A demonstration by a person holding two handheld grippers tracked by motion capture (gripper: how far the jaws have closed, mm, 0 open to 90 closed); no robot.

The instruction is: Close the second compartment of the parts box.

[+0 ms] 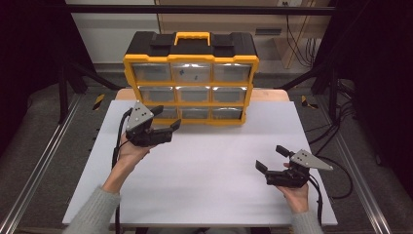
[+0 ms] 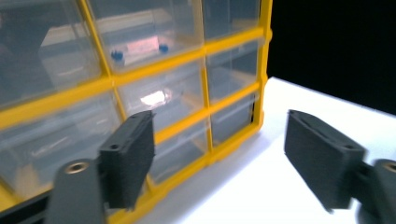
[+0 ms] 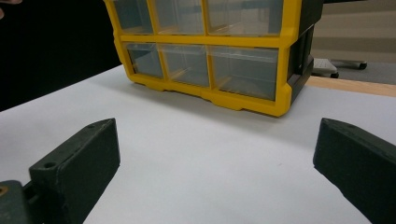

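One yellow-and-black drawer organizer (image 1: 191,78) stands at the far edge of the white tabletop (image 1: 204,165), showing nine clear drawers in three rows of three; one middle drawer seems to hold something small. The left gripper (image 1: 165,118) hovers just beside its lower-left drawers, fingers (image 2: 128,158) released and empty. The right gripper (image 1: 271,158) sits well apart, fingers (image 3: 77,165) spread wide.

Left gripper (image 1: 165,118), held in the left hand (image 1: 127,150), points toward two o'clock, jaws apart. Right gripper (image 1: 272,158), in the right hand (image 1: 295,191), points toward ten o'clock, jaws wide.
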